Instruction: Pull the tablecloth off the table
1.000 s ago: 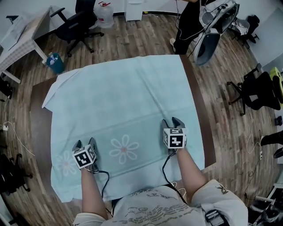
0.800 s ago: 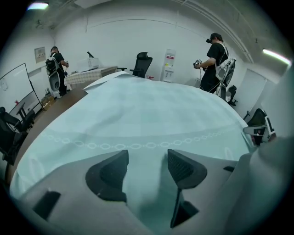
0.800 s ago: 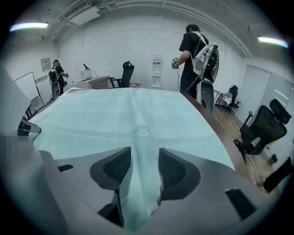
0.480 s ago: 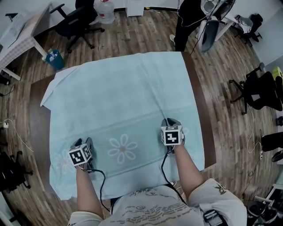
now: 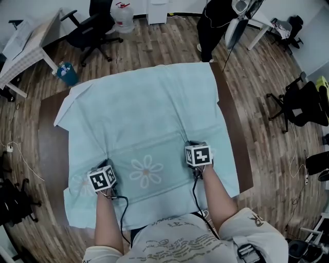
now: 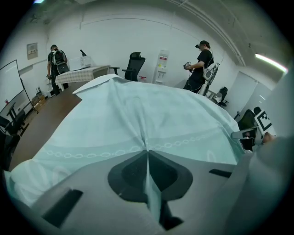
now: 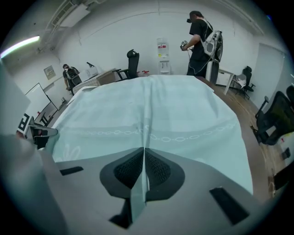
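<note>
A pale teal tablecloth with a flower print covers a dark brown table. My left gripper is shut on a pinched fold of the cloth near the front left, and creases fan out from it. In the left gripper view the fold runs up between the closed jaws of my left gripper. My right gripper is shut on another pinched fold at the front right. The same thin ridge of cloth shows between the jaws of my right gripper in the right gripper view.
A person stands past the table's far right corner beside a white desk. Office chairs, a water jug, a blue bin and a checked side table ring the table on the wooden floor.
Both grippers went from open to shut on folds of the cloth. Creases now radiate from each grip, and the cloth's far edge has shifted slightly toward me.
</note>
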Action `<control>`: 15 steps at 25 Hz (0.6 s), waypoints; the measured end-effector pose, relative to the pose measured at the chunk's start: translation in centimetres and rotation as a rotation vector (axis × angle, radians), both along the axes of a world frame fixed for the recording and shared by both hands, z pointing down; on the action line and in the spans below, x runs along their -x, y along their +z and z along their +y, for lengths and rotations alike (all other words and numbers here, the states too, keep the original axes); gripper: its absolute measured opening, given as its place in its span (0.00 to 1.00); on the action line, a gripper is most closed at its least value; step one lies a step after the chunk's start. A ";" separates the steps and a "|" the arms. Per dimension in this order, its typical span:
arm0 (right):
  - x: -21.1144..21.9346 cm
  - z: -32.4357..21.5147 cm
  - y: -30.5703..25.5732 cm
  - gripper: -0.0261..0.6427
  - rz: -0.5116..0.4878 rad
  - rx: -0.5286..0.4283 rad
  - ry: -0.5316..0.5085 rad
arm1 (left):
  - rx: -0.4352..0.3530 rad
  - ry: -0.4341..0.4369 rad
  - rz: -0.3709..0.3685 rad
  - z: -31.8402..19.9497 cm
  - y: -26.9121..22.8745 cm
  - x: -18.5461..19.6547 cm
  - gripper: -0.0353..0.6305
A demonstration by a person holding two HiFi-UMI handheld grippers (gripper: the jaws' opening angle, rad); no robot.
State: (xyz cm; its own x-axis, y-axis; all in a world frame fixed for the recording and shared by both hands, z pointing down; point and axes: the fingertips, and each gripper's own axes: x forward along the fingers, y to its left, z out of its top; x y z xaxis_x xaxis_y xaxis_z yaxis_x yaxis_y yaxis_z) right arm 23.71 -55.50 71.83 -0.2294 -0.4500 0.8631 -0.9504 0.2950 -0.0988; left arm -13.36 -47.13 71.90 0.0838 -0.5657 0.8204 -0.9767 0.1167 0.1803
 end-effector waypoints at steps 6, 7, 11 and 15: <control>4.6 3.4 -2.2 0.06 -0.092 -0.023 -0.057 | -0.096 0.028 0.050 0.7 -3.8 -0.5 0.07; 5.3 3.9 -2.6 0.06 -0.108 -0.029 -0.063 | -0.111 0.036 0.057 0.8 -4.4 -0.6 0.07; 7.5 6.2 -4.9 0.06 -0.123 -0.049 -0.119 | -0.176 0.079 0.068 1.7 -7.2 -1.2 0.07; 10.1 8.6 -8.6 0.06 -0.158 -0.093 -0.157 | -0.250 0.126 0.077 3.3 -10.6 -1.9 0.07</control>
